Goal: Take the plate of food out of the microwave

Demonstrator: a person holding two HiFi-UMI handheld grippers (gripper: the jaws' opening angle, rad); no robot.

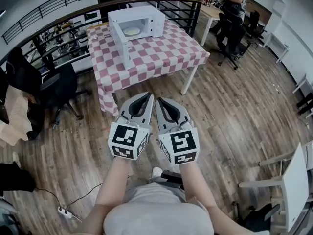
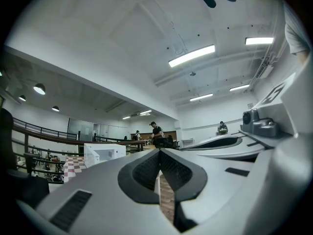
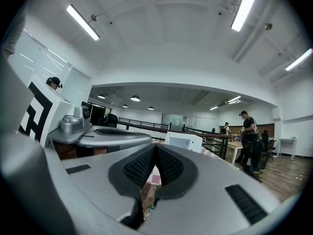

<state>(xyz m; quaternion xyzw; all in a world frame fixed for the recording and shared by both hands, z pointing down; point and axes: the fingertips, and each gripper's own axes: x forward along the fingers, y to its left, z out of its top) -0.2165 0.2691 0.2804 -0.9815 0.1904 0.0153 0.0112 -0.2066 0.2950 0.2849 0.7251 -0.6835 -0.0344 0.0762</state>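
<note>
Two empty claws, both clenched: left gripper [image 1: 148, 96] beside right gripper [image 1: 159, 101]; plate of food [image 1: 131, 31] in the open microwave [image 1: 146, 14] lies well ahead, slightly leftward.

plate [image 1: 131, 32] in microwave [image 1: 141, 13], microwave on table [image 1: 164, 55], chair [image 1: 56, 88] left of table
</note>
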